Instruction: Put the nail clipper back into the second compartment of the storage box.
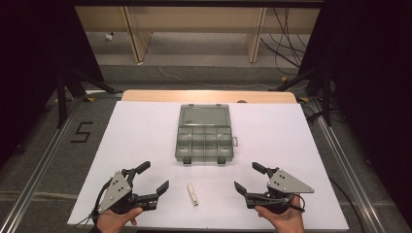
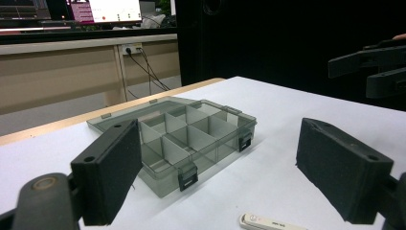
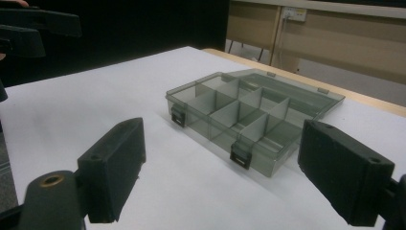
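Slim white stick [image 1: 193, 193], clear compartmented box [image 1: 204, 134]

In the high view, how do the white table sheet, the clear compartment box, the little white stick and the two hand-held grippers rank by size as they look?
Largest to smallest:
1. White table sheet
2. Compartment box, lid open
3. Left gripper and right gripper: they look alike, so no ranking between them
4. White stick

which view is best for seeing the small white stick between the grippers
The high view: the small white stick lies whole on the white table there. The left gripper view cuts it off at the bottom edge.
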A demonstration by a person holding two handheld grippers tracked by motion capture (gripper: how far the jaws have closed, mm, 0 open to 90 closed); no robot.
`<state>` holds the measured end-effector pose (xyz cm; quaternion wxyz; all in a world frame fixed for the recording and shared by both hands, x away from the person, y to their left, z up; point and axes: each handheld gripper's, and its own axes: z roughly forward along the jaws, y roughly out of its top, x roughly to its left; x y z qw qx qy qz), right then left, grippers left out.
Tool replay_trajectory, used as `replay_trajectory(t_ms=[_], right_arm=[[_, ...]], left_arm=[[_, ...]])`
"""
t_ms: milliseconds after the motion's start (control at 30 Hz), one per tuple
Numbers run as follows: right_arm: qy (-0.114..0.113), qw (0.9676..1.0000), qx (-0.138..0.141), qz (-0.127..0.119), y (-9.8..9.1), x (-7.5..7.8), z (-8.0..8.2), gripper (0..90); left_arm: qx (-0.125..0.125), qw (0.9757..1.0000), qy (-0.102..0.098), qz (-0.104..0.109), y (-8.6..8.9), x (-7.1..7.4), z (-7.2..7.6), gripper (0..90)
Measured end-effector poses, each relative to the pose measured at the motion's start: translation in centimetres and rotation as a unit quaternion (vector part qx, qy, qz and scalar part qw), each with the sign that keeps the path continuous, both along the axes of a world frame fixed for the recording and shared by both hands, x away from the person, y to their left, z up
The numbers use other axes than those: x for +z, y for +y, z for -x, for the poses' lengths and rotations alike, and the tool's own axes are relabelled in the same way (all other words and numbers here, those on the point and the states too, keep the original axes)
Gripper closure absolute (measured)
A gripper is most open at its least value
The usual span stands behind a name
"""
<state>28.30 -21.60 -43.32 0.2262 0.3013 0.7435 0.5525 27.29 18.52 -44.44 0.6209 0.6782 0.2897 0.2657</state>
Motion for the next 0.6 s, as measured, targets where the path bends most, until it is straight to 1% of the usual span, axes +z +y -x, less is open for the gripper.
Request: replay_trajectory(t_ms=[67,167,200,233,267,300,333,367,433,467,500,533,567,600], right_arm=[[0.001,1.0,0.001,0.003,0.0,0.0,0.0,17.7],[0.005,1.0,0.004,0.001,0.1,0.1,0.0,17.8],[0.001,0.9999,0.002,0.017,0.2,0.2,0.0,17.9],[0.0,0.9998,0.0,0.019,0.3,0.3,0.1,17.9],[0.0,0.9999,0.006,0.013,0.5,0.3,0.0,17.9],[-0.006,0.9997,0.005,0.025,0.5,0.4,0.0,18.0],[-0.006,0.9997,0.005,0.025,0.5,0.4,0.0,18.0],[-0.016,0.9984,0.013,0.053,1.0,0.8,0.1,18.3],[-0.023,0.9972,0.019,0.069,1.4,1.0,0.1,18.7],[-0.023,0.9972,0.019,0.069,1.4,1.0,0.1,18.7],[-0.018,0.9958,0.032,0.084,1.9,1.4,0.0,18.9],[-0.018,0.9958,0.032,0.084,1.9,1.4,0.0,18.9],[-0.019,0.9951,0.035,0.091,2.2,1.5,-0.1,18.9],[-0.004,0.9927,0.054,0.108,2.8,2.0,-0.2,19.3]], left_arm=[[0.0,1.0,0.0,0.0,0.0,0.0,0.0,15.4],[0.0,1.0,0.0,-0.001,0.0,0.0,0.0,15.4],[0.0,1.0,0.0,0.0,-0.1,0.0,0.0,15.4],[0.0,1.0,0.0,-0.001,0.0,0.0,0.0,15.4],[0.0,1.0,0.0,-0.002,0.0,0.0,0.0,15.4],[0.0,1.0,0.0,-0.002,-0.1,0.0,0.0,15.4],[0.0,1.0,0.0,-0.002,-0.1,0.0,0.0,15.4],[0.0,1.0,-0.002,-0.002,-0.1,0.0,0.0,15.4],[-0.001,1.0,-0.004,0.0,-0.1,-0.1,-0.1,15.4],[0.002,1.0,0.0,-0.006,-0.1,0.0,0.0,15.4],[-0.002,1.0,-0.004,-0.001,-0.2,0.0,0.0,15.4],[-0.002,1.0,-0.004,-0.001,-0.2,0.0,0.0,15.4],[0.001,1.0,0.001,-0.004,-0.1,0.0,0.1,15.4],[-0.003,1.0,-0.005,0.002,-0.1,-0.1,-0.1,15.4]])
